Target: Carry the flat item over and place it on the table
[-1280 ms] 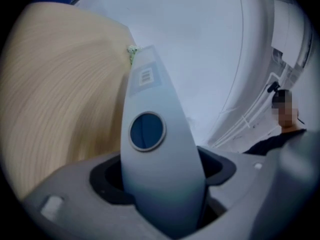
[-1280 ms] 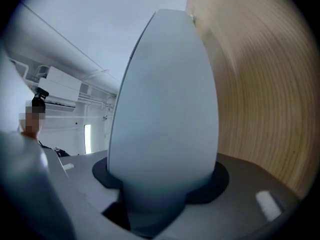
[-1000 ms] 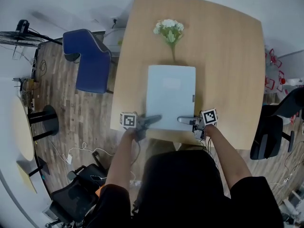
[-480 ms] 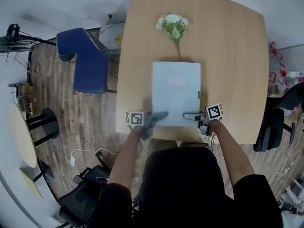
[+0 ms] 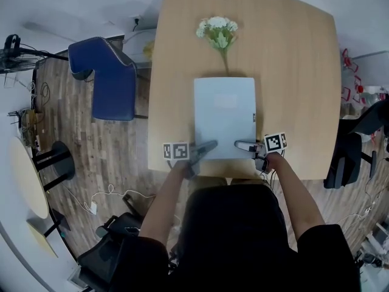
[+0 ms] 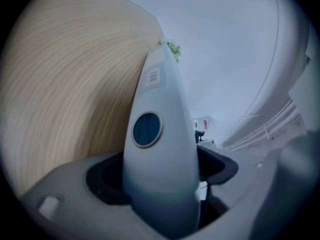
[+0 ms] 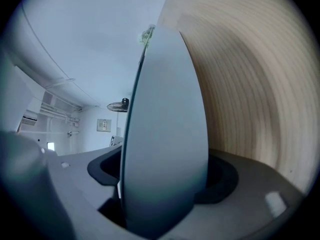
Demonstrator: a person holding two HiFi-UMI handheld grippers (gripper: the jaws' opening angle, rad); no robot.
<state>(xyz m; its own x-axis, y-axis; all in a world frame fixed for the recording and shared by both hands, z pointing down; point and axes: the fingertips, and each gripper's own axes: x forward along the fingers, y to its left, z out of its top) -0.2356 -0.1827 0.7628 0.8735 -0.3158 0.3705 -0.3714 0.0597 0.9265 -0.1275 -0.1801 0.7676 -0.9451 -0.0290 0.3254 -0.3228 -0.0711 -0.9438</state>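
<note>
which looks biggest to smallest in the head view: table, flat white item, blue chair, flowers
1. wooden table, largest
2. flat white item and blue chair look about alike; the chair stands lower, farther off, so unranked
3. flowers, smallest

soft, even indoor light, cool and fairly bright, with no hard glare. in the head view the table (image 5: 292,72) is evenly lit, and straight lines bow strongly towards the frame edges. both gripper views sit inside a dark round vignette; there the flat item (image 6: 160,174) looms close, blurred and out of focus, and the wood grain is smeared.
</note>
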